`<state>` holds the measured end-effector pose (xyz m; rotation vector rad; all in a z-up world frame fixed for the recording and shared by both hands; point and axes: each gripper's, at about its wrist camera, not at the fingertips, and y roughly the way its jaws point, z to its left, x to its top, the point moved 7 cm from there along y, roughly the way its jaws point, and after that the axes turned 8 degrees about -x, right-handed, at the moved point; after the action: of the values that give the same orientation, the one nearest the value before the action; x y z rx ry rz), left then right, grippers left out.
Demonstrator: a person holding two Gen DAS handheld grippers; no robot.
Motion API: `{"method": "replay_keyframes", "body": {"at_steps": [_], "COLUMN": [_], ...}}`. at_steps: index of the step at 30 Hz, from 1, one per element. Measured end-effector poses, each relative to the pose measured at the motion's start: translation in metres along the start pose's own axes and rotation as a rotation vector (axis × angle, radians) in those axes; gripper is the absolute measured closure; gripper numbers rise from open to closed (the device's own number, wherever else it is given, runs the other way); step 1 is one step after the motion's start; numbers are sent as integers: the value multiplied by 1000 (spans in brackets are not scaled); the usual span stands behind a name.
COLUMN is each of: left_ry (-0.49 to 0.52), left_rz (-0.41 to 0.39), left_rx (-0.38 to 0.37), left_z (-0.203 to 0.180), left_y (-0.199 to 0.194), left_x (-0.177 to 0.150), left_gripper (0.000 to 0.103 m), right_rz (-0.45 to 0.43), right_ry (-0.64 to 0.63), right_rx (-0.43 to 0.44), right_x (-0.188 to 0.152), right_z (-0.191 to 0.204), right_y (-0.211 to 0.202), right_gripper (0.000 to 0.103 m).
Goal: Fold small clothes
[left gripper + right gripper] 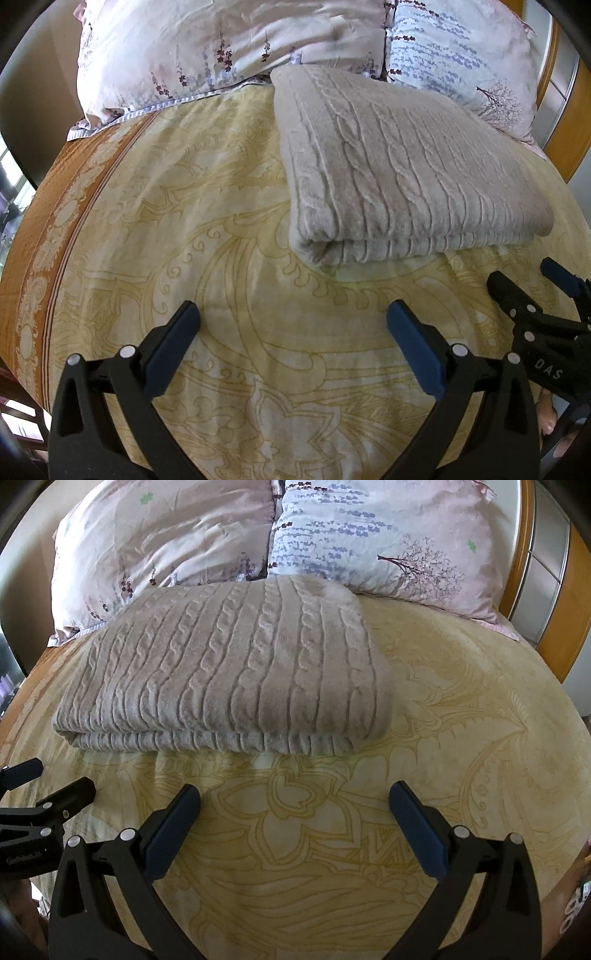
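Note:
A grey cable-knit sweater (399, 166) lies folded into a flat rectangle on the yellow patterned bedspread (207, 206). It also shows in the right wrist view (229, 672), its folded edge facing me. My left gripper (293, 314) is open and empty, a little in front of the sweater's near left corner. My right gripper (295, 794) is open and empty, just in front of the sweater's near edge. The right gripper also shows at the right edge of the left wrist view (524, 284). The left gripper shows at the left edge of the right wrist view (48, 779).
Two floral pillows (229, 40) (373, 535) lie behind the sweater at the head of the bed. A wooden headboard (554, 627) curves round on the right. An orange border (55, 206) runs along the bedspread's left edge.

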<state>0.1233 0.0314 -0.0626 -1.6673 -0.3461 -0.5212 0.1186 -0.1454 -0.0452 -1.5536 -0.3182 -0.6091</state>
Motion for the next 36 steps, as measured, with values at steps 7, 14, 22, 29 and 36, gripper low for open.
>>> {"method": "replay_keyframes", "body": {"at_steps": [7, 14, 22, 29, 36], "left_ry": [-1, -1, 3, 3, 4], "left_rz": [-1, -1, -2, -1, -2], "left_rx": [2, 2, 1, 2, 2], "left_z": [0, 0, 1, 1, 1], "left_y": [0, 0, 1, 1, 1], "left_x": [-1, -2, 0, -1, -1], "left_gripper": [2, 2, 2, 2, 2], "right_rz": [16, 19, 20, 21, 20], "right_ry": [-9, -8, -7, -8, -6], "right_rx": [3, 3, 2, 2, 1], "right_x": [-2, -2, -3, -3, -3], "right_z": [2, 2, 2, 2, 2], "right_y": [3, 4, 4, 4, 4], "right_gripper": [1, 1, 1, 1, 1]}}
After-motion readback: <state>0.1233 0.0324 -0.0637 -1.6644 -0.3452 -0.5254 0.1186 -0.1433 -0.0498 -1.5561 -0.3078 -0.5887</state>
